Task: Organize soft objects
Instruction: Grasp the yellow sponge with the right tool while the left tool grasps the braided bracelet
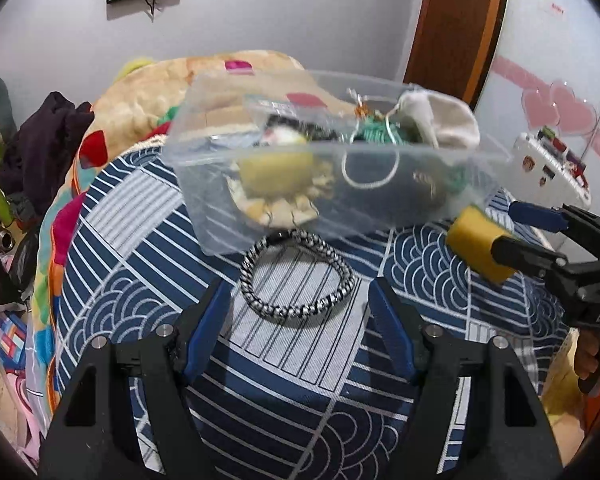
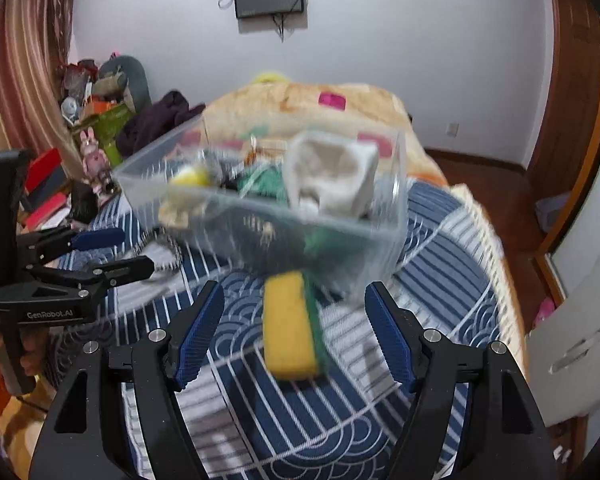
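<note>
We hover both grippers, left (image 1: 298, 312) and right (image 2: 296, 312), jaws spread and empty, over the braided black-and-white loop (image 1: 296, 276) and yellow-green sponge (image 2: 294, 328), beside the clear plastic bin (image 1: 324, 168) mid-bed.

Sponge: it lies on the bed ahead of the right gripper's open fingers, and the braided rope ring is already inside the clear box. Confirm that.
Not quite. The braided rope ring still lies on the bedspread in front of the clear box, as the left wrist view shows. The sponge does lie ahead of the open right gripper.
</note>
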`<state>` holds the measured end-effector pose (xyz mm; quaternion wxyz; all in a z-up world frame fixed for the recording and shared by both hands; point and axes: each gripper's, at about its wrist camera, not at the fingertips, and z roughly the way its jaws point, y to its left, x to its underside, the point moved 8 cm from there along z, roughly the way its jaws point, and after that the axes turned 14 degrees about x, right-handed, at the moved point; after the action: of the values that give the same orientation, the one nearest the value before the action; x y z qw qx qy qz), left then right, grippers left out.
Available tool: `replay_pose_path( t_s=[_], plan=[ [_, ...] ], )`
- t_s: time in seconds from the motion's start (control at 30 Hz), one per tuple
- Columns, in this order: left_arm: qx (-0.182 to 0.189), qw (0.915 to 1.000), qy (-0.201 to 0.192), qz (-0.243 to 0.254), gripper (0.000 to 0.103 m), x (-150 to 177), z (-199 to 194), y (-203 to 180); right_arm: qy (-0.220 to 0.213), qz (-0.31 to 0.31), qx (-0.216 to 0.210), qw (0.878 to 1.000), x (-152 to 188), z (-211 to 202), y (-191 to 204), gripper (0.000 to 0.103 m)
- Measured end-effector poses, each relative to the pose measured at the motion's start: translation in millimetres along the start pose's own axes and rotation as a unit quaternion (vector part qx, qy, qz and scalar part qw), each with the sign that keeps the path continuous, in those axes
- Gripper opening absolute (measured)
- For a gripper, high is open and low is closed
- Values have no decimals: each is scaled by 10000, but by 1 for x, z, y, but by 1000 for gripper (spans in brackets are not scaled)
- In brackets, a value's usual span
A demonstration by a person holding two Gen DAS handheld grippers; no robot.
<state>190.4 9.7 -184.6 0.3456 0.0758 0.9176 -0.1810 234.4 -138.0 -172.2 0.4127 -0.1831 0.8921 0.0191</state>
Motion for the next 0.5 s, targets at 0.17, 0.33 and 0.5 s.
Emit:
replay_pose_path(
  t_s=[0.17,0.33,0.5],
  plan=[
    [15,9999,63,-114,62,2,7,2,292,38,-121,9995,18,13,2,61],
    [78,9999,14,-140,44,3,6,2,431,43,-218,9988,25,17,4,31],
    [147,9998,-8,-123,19,5,3,1,346,174,-222,9990,26,9,0,29]
  ],
)
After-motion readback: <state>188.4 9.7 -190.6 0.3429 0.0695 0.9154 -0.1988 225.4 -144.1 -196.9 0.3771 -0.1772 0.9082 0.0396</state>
